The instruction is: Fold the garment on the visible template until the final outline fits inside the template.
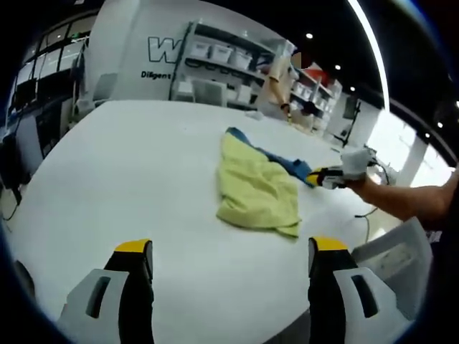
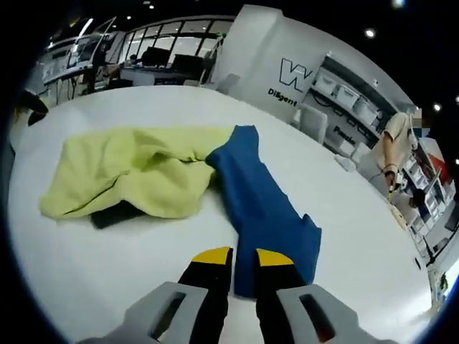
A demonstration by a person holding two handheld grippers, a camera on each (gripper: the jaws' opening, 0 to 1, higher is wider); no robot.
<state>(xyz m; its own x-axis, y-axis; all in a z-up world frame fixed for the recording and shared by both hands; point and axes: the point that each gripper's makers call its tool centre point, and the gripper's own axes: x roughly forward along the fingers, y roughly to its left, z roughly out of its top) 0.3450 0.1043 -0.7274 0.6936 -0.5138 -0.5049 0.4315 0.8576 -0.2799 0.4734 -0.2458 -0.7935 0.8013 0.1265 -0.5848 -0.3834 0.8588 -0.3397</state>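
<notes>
White and wide, the counter (image 1: 129, 179) is sitting in a big bright room. Shelves (image 1: 229, 61) with boxes are standing along the far wall, and big letters (image 2: 295, 73) are showing on a white wall beside them.

In the left gripper view, the left tool (image 1: 226, 254) is hanging over the near part of the counter. Its two yellow-tipped jaws are standing wide apart and holding nothing. Past it, toward the middle of the counter, a yellow cloth (image 1: 254, 188) is lying in a soft, bumpy heap. A blue cloth (image 1: 283, 162) is peeking out from behind the yellow one, on its far side, and the two are touching. The right tool (image 1: 324, 177) is reaching in from the right, with a person's hand (image 1: 356, 162) and arm (image 1: 412, 201) behind it. Its tip is right at the end of the blue cloth.

In the right gripper view, the right tool (image 2: 244, 258) is sitting at the near end of the blue cloth (image 2: 258, 201). Its jaws are close together with a thin gap between them. I cannot tell if they are pinching the cloth or just resting at its edge. The blue cloth is lying long and flat, going away from the tool. The yellow cloth (image 2: 129, 172) is lying to its left, touching its far end. A dark flat thing (image 2: 115, 213) is sticking out from under the yellow cloth's near edge.
</notes>
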